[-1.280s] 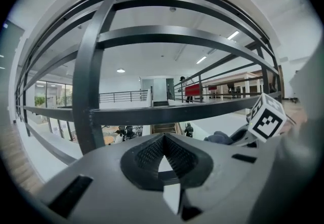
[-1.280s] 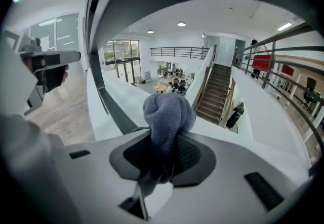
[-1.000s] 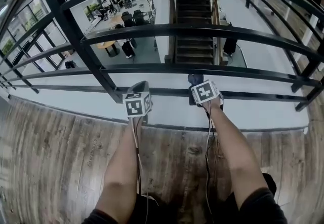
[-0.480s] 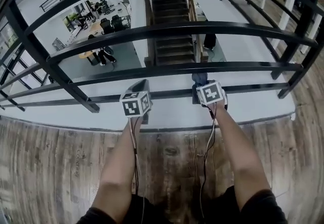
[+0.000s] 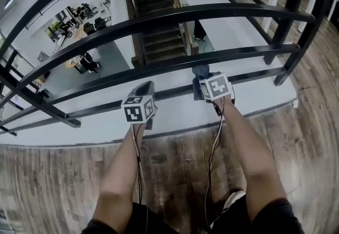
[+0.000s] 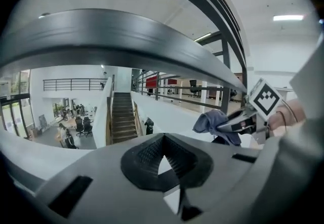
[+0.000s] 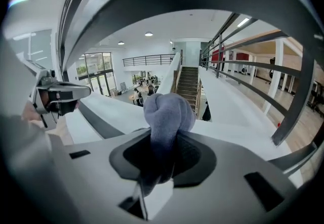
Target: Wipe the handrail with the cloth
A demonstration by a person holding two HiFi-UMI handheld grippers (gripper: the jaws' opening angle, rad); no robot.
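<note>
Both grippers have shifted right along the handrail (image 5: 212, 11). The left gripper (image 5: 145, 89) and the right gripper (image 5: 202, 81) holding the cloth (image 5: 199, 71) now sit farther from the left post (image 5: 37, 101) and nearer the right post (image 5: 288, 21). The head view has swung right, so the handrail now tilts up to the right. The staircase (image 5: 151, 26) slides left, and more wooden floor (image 5: 312, 122) shows beyond the right post.

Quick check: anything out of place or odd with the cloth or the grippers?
Nothing stands out. The cloth is bunched but clamped in the right gripper; the left gripper is shut and empty. The handrail shows no damage.
</note>
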